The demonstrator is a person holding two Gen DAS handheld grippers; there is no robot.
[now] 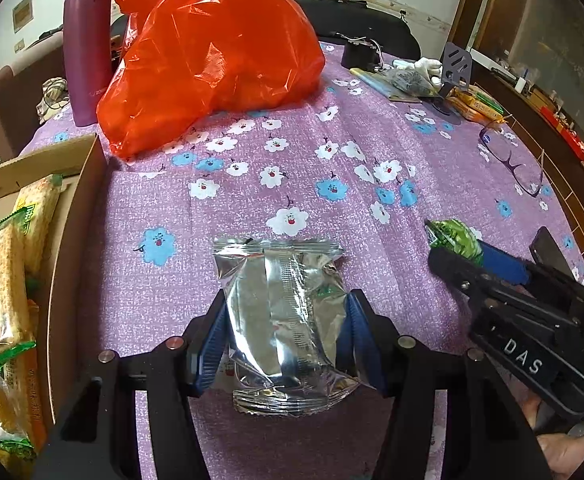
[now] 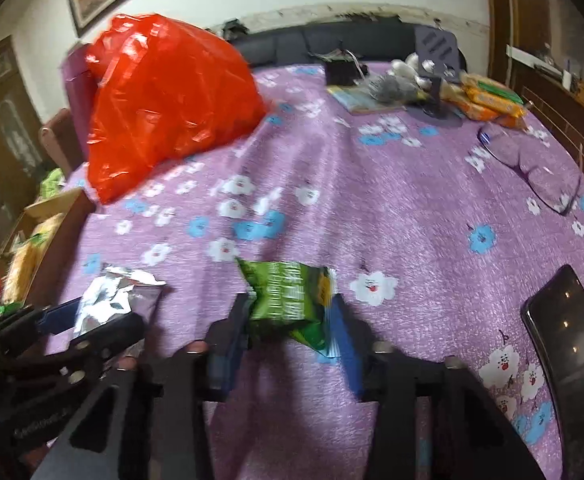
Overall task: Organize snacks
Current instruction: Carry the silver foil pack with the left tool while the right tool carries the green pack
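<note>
The left gripper pinches a silver packet between its blue pads, the foil creased where they press, and holds it over the purple cloth. The right gripper has a green packet between its fingers; its left pad presses the wrapper, but the blur makes it hard to say whether the right pad bears on it too, so I cannot tell whether that grip is firm.

Both packets sit near the front of the table, the green one to the right of the silver. The box stands at the table's left edge, just beside the left gripper, already holding several cracker packs. More snacks lie at the far right, behind the glasses, and a red bag bulks at the back.

The step in hand looks like the pick-up — each gripper taking one packet for the box. Next the silver packet needs carrying left over the box wall and releasing into the free space beside the crackers. The green one has farther to go, so its hold should be secure first — and it should wait for the left gripper to clear the box.
</note>
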